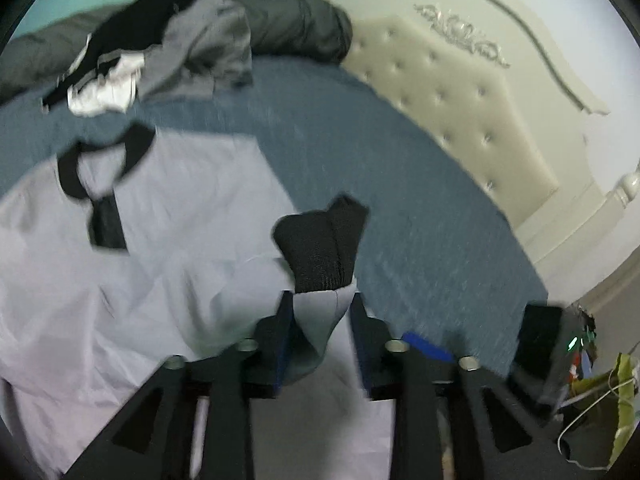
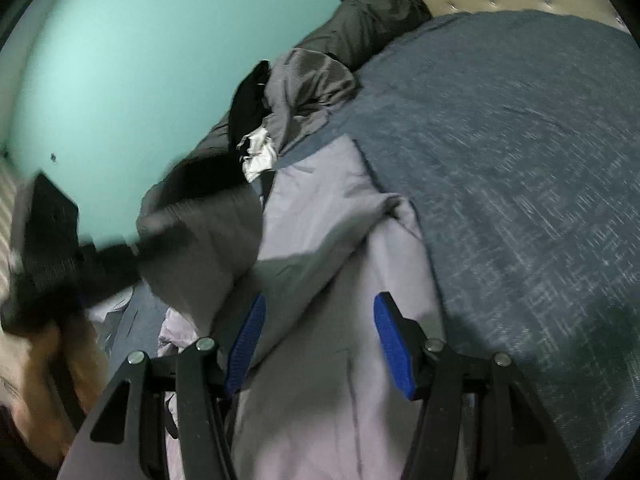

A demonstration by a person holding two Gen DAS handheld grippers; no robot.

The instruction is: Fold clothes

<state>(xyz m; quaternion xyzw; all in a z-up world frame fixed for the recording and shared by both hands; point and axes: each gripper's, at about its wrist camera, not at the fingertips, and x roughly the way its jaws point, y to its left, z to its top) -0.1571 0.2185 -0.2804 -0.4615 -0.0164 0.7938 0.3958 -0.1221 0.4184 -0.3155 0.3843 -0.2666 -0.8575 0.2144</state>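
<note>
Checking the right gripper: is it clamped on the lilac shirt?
No, the right gripper stands open above the lilac shirt.

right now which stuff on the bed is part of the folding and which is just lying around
In the job:
- lavender polo shirt, spread on the blue bedspread
- its black-cuffed sleeve, pinched in the left gripper
- right gripper, open over the shirt

Lying about:
- pile of dark and grey clothes, perhaps next to fold
- padded headboard
- clutter beside the bed
</note>
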